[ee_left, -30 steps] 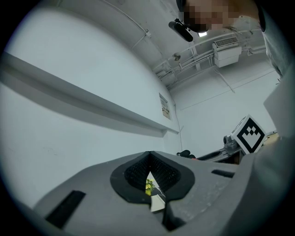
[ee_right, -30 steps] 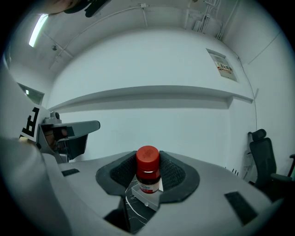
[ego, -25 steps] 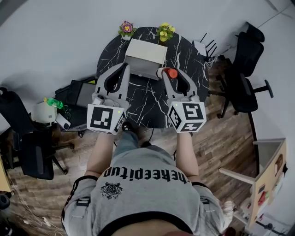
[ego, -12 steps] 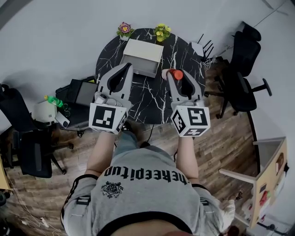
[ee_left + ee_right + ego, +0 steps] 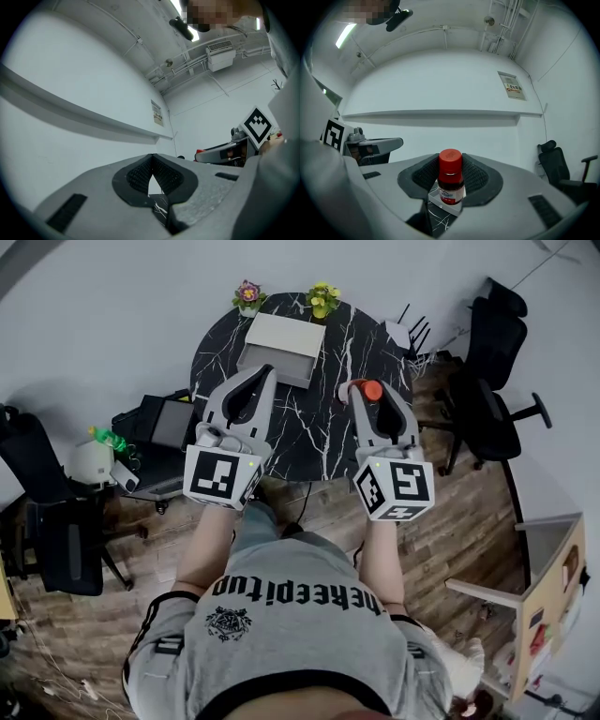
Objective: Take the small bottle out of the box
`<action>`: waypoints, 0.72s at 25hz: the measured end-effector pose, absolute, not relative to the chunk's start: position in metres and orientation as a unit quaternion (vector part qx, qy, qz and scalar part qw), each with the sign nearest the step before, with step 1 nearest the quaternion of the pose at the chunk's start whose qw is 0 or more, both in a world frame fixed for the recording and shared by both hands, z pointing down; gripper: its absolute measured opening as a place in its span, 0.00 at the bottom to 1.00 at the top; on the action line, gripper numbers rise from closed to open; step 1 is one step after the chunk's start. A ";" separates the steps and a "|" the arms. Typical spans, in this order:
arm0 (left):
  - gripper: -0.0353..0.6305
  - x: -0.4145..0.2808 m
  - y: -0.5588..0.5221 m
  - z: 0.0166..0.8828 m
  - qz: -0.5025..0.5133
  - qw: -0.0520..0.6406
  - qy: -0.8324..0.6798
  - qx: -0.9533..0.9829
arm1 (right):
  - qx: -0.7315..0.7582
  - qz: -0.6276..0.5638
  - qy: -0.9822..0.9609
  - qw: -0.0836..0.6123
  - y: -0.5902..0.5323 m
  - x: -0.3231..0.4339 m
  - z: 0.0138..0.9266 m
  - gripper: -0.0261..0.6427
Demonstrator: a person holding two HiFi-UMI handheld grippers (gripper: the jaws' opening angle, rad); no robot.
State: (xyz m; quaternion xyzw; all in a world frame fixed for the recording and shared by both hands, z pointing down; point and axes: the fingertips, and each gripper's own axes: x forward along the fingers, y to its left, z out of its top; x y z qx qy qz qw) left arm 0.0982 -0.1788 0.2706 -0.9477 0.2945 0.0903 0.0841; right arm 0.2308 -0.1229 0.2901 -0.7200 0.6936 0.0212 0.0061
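Note:
A small brown bottle with a red cap (image 5: 371, 390) (image 5: 451, 180) stands upright between the pads of my right gripper (image 5: 367, 390) (image 5: 451, 183), which is shut on it above the black marble table (image 5: 319, 442). The white open box (image 5: 279, 345) sits at the table's far side, left of and beyond the bottle. My left gripper (image 5: 265, 373) (image 5: 152, 159) hovers in front of the box, shut with nothing between its fingertips. The box's inside does not show.
Two flower pots (image 5: 247, 294) (image 5: 323, 298) stand at the table's far rim. A white device with antennas (image 5: 405, 334) sits at the right rim. Black office chairs stand at right (image 5: 497, 362) and left (image 5: 56, 540). A low side stand with a green bottle (image 5: 108, 439) is at left.
Both grippers have drawn back from the box toward the person. The bottle came along in the right gripper and now sits farther from the box.

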 end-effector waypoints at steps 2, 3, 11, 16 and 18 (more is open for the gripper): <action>0.06 0.102 -0.174 0.271 0.090 0.085 0.293 -0.948 | -0.723 0.023 0.691 0.007 -0.116 0.235 0.289 0.26; 0.06 0.104 -0.171 0.271 0.090 0.085 0.292 -0.949 | -0.724 0.025 0.689 0.007 -0.113 0.237 0.288 0.26; 0.06 0.121 -0.154 0.270 0.091 0.086 0.289 -0.949 | -0.733 0.035 0.679 0.015 -0.091 0.256 0.285 0.25; 0.06 0.132 -0.148 0.270 0.085 0.091 0.284 -0.951 | -0.736 0.035 0.676 0.023 -0.083 0.268 0.285 0.25; 0.06 0.135 -0.146 0.270 0.085 0.091 0.285 -0.951 | -0.737 0.036 0.675 0.027 -0.080 0.272 0.284 0.25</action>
